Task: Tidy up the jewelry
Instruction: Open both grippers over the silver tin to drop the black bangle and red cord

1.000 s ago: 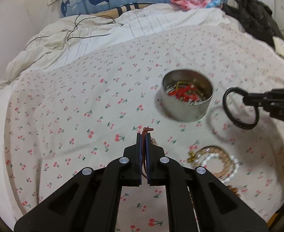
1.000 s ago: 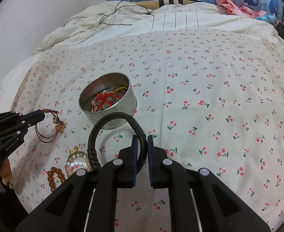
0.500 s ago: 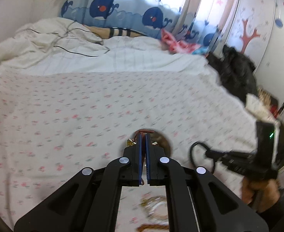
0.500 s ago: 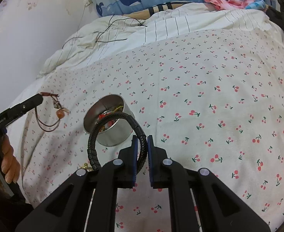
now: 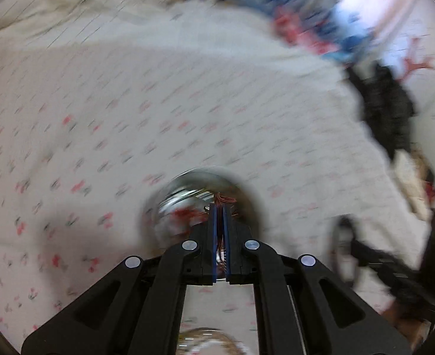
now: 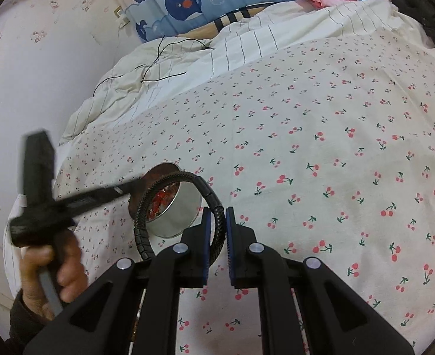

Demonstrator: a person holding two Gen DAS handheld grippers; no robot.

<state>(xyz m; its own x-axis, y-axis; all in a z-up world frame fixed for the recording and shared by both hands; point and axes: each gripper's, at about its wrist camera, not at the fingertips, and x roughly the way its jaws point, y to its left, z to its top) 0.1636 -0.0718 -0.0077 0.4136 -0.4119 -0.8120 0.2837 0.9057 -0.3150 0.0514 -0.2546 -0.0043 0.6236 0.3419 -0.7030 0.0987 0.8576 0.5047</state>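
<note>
A round silver tin (image 6: 173,216) with red jewelry inside sits on the cherry-print bedspread (image 6: 321,153). In the blurred left wrist view the tin (image 5: 185,195) lies right under my left gripper (image 5: 220,207), which is shut on a thin brown cord necklace (image 5: 223,198) over the tin's opening. My right gripper (image 6: 216,211) is shut on a black braided bracelet (image 6: 146,207) and holds it above the tin's near side. The left gripper (image 6: 128,188) shows in the right wrist view as a blurred black arm reaching over the tin.
A pearl and gold bead bracelet pile (image 5: 208,340) lies on the bedspread below my left gripper. A rumpled striped duvet (image 6: 247,41) with a black cable (image 6: 164,62) covers the far side. Dark clothing (image 5: 386,109) lies at the right edge. A wall is at the left.
My left gripper has swung fast to the right and down with the cord necklace, from off to the tin's left to right over the tin. My right gripper has kept the bracelet near the tin.
</note>
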